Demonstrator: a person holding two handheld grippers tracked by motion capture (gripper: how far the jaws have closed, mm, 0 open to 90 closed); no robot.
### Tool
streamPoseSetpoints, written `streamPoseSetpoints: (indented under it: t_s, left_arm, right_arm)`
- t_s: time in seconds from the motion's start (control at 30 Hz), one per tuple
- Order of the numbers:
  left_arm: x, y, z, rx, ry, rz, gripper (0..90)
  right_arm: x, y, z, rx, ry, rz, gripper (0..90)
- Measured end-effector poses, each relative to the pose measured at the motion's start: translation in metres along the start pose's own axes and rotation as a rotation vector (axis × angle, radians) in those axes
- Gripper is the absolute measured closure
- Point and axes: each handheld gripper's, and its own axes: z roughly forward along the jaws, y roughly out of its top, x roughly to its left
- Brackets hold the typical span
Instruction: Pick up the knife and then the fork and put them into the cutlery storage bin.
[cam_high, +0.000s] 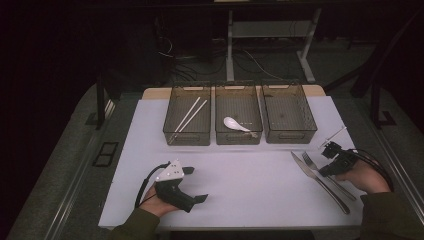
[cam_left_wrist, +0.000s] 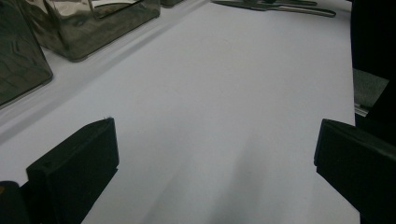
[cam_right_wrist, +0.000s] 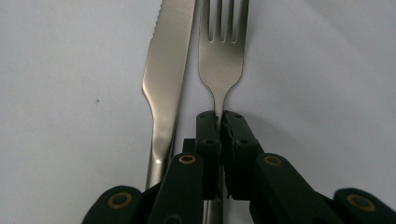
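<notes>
I read the scene against one landmark, the white sheet (cam_high: 240, 185) that covers the table top.

1. Bins. Three clear bins stand in a row along the far edge of the sheet. The left bin (cam_high: 171, 125) holds a pair of white chopsticks (cam_high: 191, 114); the middle bin (cam_high: 220, 131) holds a white spoon (cam_high: 235, 123); the right bin (cam_high: 305, 120) holds nothing that I can make out.

2. Left gripper (cam_high: 192, 186). It rests on the near left part of the sheet, in the person's left hand (cam_high: 159, 204). In the left gripper view its jaws stand wide apart, with only bare sheet between them.

3. Knife (cam_high: 320, 181). It lies flat on the right part of the sheet, blade tip pointing toward the bins, just beside the fork (in the right gripper view the two run side by side; whether they touch I cannot tell).

4. Fork (cam_right_wrist: 222, 56). It lies on the right part of the sheet, on the side of the knife nearer the sheet's right edge, tines toward the bins.

5. Right gripper (cam_right_wrist: 219, 116). It sits low over the right part of the sheet, in the person's right hand (cam_high: 364, 177). Its jaws are drawn together and clamped on the fork's neck, just behind the tines' base.
</notes>
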Motion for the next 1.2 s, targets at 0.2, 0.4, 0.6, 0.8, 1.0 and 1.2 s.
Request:
streamPoseSetpoints:
  t_s: [0.2, 0.4, 0.6, 0.8, 1.0, 1.2]
  left_arm:
    - [0.0, 0.0, 0.0, 0.002, -0.001, -0.001, 0.0]
    - [0.0, 0.0, 0.0, 0.0, 0.001, 0.001, 0.0]
    - [0.0, 0.0, 0.0, -0.002, 0.003, 0.001, 0.0]
    - [0.001, 0.0, -0.001, -0.001, 0.008, 0.0, 0.0]
    - [0.002, 0.001, -0.001, -0.009, 0.016, 0.007, 0.0]
    - [0.006, 0.001, -0.003, -0.026, 0.026, 0.005, 0.0]
  right_arm:
    - [-0.008, -0.006, -0.014, -0.1, 0.009, 0.037, 85.2]
    - [-0.012, -0.011, -0.028, -0.235, 0.029, 0.056, 85.4]
    - [-0.015, -0.016, -0.046, -0.39, 0.045, 0.083, 85.8]
    - [-0.018, -0.018, -0.055, -0.496, 0.062, 0.11, 85.9]
    - [-0.021, -0.014, -0.06, -0.566, 0.076, 0.129, 85.9]
    - [-0.021, 0.0, -0.07, -0.614, 0.072, 0.131, 85.9]
